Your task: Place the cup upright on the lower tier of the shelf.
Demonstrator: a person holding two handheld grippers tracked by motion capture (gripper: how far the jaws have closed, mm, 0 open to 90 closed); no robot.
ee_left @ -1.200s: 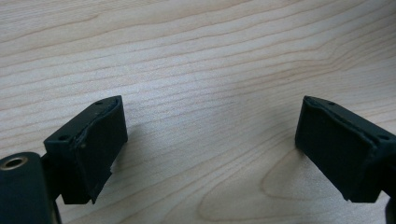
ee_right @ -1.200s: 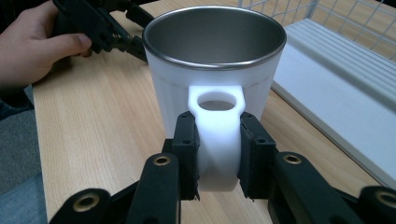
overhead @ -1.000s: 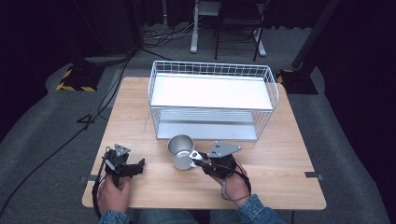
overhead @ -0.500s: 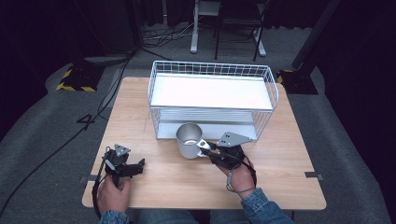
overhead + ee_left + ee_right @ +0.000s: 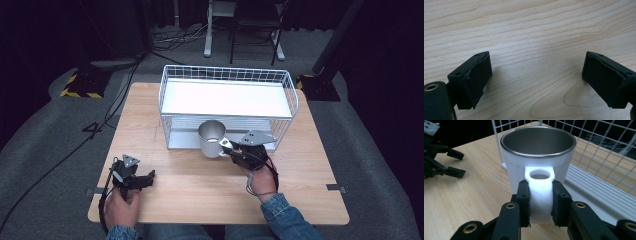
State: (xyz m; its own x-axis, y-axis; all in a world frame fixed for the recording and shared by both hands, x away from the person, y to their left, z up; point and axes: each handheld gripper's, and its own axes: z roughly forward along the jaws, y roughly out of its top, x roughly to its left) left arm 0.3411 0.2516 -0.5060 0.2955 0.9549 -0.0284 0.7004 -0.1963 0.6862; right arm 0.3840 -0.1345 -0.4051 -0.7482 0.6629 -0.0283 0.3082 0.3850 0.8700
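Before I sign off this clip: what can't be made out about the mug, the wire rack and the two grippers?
- Mug: its base, right gripper view, hidden behind the right gripper clamping the handle; whether it touches the table can't be told.
- Wire rack: lower shelf, high view, partly covered by the upper shelf and the mug.
- Left gripper: body cut off by the bottom edge in the left gripper view; small in the high view.

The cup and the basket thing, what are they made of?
The cup looks like two materials: a shiny grey inside and rim, probably steel, since it reflects light, and a smooth white outside and handle, likely plastic. The right tool pinches that handle. The basket looks like thin metal wire with a white coating, woven in a grid. The table shows wood grain, though it could be a printed laminate.
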